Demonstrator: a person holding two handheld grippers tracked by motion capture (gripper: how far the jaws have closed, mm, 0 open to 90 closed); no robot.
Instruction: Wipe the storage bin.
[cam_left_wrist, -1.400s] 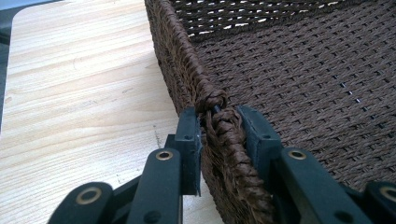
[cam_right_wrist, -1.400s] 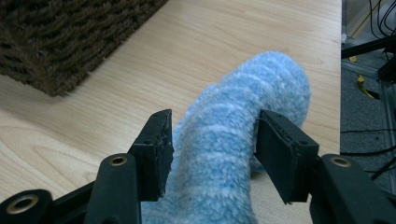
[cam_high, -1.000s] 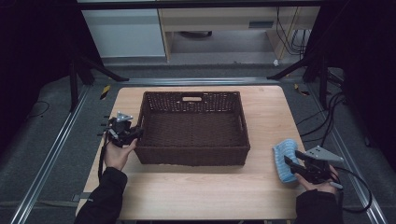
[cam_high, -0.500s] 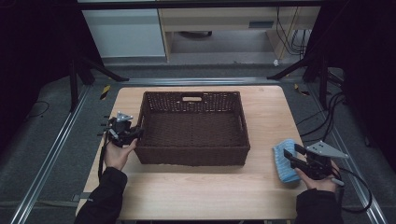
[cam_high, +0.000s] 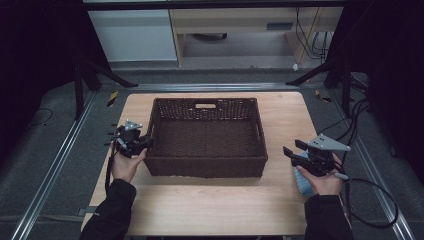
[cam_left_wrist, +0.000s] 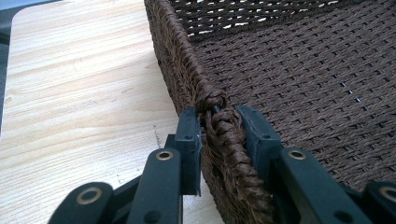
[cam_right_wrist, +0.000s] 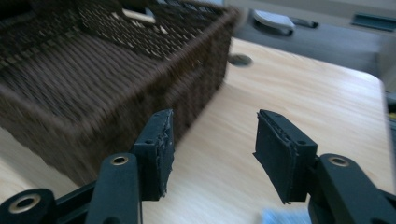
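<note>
A dark brown wicker basket (cam_high: 205, 167) stands empty in the middle of the wooden table (cam_high: 282, 112). My left gripper (cam_high: 141, 143) is shut on its left rim; in the left gripper view the pads (cam_left_wrist: 190, 135) press the braided rim (cam_left_wrist: 184, 70) from both sides, around my left gripper's tip (cam_left_wrist: 218, 119). My right gripper (cam_high: 291, 154) hovers right of the basket, pointing toward it. Its jaws have just been opening and stand open with nothing between them (cam_right_wrist: 212, 149). A light blue object (cam_high: 303, 187) lies under the right hand, with a blurred blue edge (cam_right_wrist: 280, 217) below the jaws.
Metal rails (cam_high: 60, 165) run along both sides of the table, with dark floor beyond. Cables (cam_high: 372, 195) trail from the right gripper. Bare wood lies between the basket (cam_right_wrist: 140, 79) and the table's right edge, and in front of the basket.
The right gripper has lifted off the blue object and swung left toward the basket, jaws a little wider. The left gripper has stayed clamped on the rim.
</note>
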